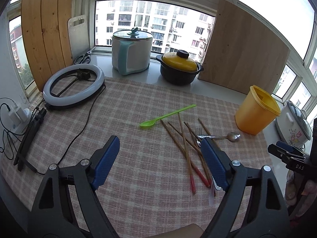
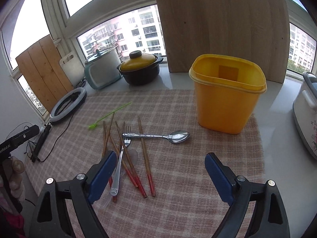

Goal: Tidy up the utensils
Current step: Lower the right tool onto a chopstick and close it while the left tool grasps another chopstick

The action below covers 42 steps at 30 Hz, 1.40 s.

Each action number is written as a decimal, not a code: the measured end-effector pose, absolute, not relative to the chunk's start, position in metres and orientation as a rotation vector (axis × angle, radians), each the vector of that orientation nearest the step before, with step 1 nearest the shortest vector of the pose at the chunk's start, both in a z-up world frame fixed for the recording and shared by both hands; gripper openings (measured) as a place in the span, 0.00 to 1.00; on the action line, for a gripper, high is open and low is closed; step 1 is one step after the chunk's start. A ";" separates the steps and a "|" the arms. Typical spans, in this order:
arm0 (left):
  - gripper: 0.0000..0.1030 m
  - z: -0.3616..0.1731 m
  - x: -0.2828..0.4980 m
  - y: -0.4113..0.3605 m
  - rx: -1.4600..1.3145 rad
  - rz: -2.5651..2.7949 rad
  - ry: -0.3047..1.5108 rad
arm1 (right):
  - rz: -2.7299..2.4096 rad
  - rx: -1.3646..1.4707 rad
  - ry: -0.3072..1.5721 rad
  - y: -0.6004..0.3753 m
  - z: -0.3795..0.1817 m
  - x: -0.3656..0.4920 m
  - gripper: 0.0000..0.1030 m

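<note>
Both your grippers, left gripper point(image 1: 158, 166) and right gripper point(image 2: 160, 175), gape wide with nothing held. The chopsticks point(image 2: 144, 150), fork point(image 2: 121, 158) and metal spoon point(image 2: 158, 136) lie tangled mid-frame on the checked cloth point(image 2: 178, 198); the yellow bin point(image 2: 227, 95) stands upper right, the green spoon point(image 1: 164, 117) just left of the heap.

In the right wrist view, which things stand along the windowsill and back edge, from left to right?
White ring light → white-and-teal lidded cooker pot → black clay pot with yellow lid → open yellow plastic container → white flowered rice cooker.
</note>
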<state>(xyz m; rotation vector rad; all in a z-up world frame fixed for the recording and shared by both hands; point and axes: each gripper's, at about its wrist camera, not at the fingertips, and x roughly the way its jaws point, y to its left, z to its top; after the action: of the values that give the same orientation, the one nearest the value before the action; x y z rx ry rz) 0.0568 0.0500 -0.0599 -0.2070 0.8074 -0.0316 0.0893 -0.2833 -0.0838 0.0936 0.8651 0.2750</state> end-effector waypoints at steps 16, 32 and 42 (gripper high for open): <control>0.67 -0.094 0.111 0.067 -0.323 -0.068 0.929 | 0.353 0.006 0.949 -0.262 -0.100 0.117 0.71; 0.44 -0.146 0.142 0.029 -0.367 -0.204 1.105 | 0.444 0.016 1.121 -0.242 -0.154 0.148 0.39; 0.24 -0.165 0.162 -0.004 -0.320 -0.248 1.153 | 0.457 -0.054 1.172 -0.223 -0.175 0.170 0.29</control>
<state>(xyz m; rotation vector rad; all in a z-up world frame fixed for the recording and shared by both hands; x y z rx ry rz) 0.1620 -0.0036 -0.1648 -0.3205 1.1528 -0.2484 0.1703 -0.2226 -0.1752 -0.0542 1.1717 0.4572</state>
